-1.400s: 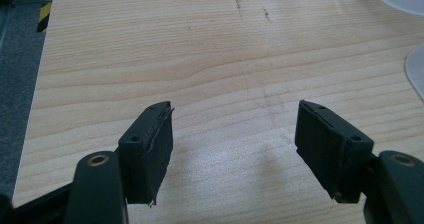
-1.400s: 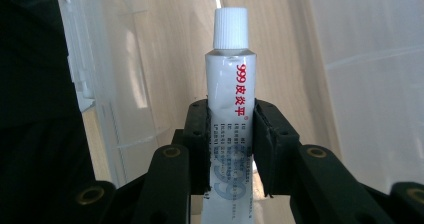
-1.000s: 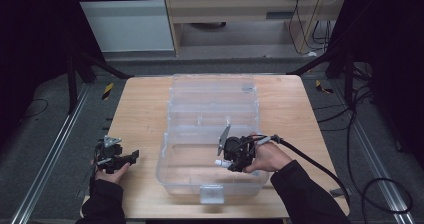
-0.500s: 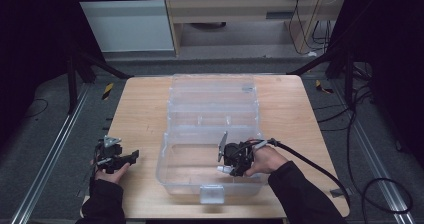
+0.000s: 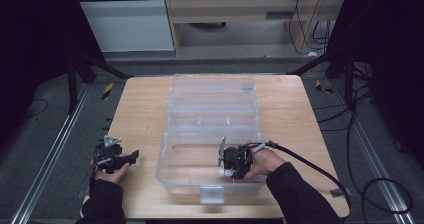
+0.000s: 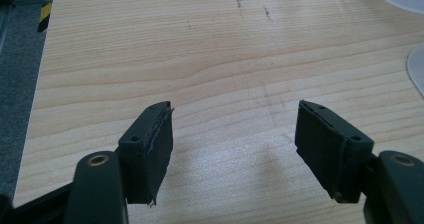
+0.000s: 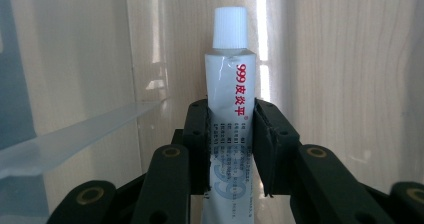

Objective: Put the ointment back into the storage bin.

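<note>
Wooden table (image 5: 135,114), dark room; clear plastic box (image 5: 200,154) open at its middle.

We hold a white ointment tube (image 7: 231,99) in the right gripper (image 5: 227,170), jaws clamped on its body, capped end leading, long axis in line with the jaws. In the high view the tube sits inside the box's near compartment, tip low toward the floor of it, so we judge setting it down comes next. Our left gripper (image 6: 235,149) rests apart over bare wood, jaws wide and holding nothing; the right hand is plainly the nearer one.
</note>
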A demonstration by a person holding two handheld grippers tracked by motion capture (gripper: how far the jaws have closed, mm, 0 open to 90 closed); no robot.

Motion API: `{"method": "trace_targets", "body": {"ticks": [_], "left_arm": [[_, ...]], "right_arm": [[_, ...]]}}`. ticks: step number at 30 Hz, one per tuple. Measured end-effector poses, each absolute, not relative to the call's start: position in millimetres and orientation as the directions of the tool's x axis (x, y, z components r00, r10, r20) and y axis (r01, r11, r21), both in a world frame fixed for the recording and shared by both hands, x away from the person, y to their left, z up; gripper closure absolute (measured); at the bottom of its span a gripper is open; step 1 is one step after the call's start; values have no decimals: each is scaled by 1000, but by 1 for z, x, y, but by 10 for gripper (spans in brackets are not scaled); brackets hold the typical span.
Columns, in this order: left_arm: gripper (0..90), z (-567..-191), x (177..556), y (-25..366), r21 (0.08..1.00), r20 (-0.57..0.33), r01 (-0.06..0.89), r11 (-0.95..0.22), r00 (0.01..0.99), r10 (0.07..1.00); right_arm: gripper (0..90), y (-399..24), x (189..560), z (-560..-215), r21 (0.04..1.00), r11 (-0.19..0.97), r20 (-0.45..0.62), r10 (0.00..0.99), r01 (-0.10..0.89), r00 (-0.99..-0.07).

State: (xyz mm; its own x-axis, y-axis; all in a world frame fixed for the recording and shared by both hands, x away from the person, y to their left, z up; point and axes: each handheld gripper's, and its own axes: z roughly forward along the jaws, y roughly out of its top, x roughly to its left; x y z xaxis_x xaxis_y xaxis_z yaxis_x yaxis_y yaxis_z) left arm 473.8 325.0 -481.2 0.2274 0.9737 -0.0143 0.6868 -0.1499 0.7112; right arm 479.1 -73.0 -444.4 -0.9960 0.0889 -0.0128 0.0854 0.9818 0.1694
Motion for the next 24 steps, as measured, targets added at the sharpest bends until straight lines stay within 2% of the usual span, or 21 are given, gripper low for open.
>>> {"method": "trace_targets", "body": {"ticks": [4, 15, 24], "left_arm": [[315, -481, 474, 325, 711, -14, 687, -152, 229, 973], [315, -481, 474, 325, 710, -15, 687, -152, 231, 973], [314, -481, 474, 325, 710, -16, 687, -153, 232, 973]], "right_arm": [[694, -72, 480, -448, 167, 984, -17, 66, 62, -998], [689, -71, 478, -450, 128, 988, -7, 82, 80, -997], [673, -74, 478, -446, 159, 985, -19, 78, 74, -997]]}}
